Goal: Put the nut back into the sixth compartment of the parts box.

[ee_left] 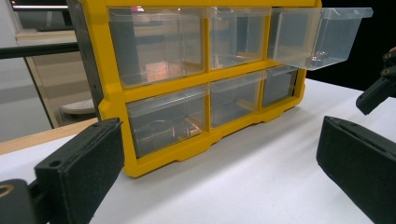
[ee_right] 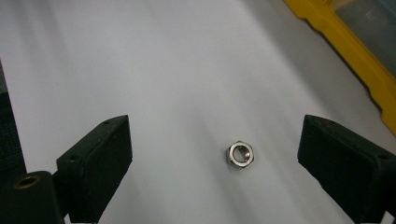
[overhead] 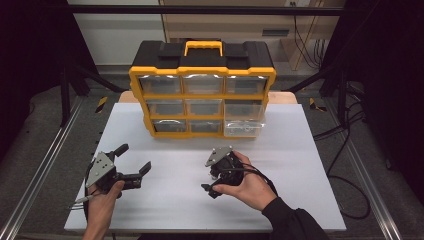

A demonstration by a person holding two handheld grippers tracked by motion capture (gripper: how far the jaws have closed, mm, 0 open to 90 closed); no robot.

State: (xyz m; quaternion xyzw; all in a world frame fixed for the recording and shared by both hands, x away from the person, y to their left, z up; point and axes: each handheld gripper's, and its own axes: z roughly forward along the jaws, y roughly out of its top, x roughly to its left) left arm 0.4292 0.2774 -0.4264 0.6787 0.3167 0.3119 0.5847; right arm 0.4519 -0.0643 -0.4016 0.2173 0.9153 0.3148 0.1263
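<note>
A small steel hex nut (ee_right: 241, 154) lies flat on the white table top (ee_right: 163, 70). My right gripper (ee_right: 215, 140) points down over it, open, with the nut between its two black pads and touching neither. In the high view this right gripper (overhead: 210, 179) is at the table's middle front, held in a hand. My left gripper (overhead: 133, 158) rests at the front left, open and with nothing in it, facing the yellow drawer organizer (overhead: 202, 95). In the left gripper view its jaws frame the organizer (ee_left: 112, 56).
The organizer stands at the back centre with several clear drawers. The right drawer of the middle row (overhead: 243, 120) is pulled out, and a small metal part (ee_left: 317, 58) lies inside it. Cables trail off the table's right side (overhead: 345, 150).
</note>
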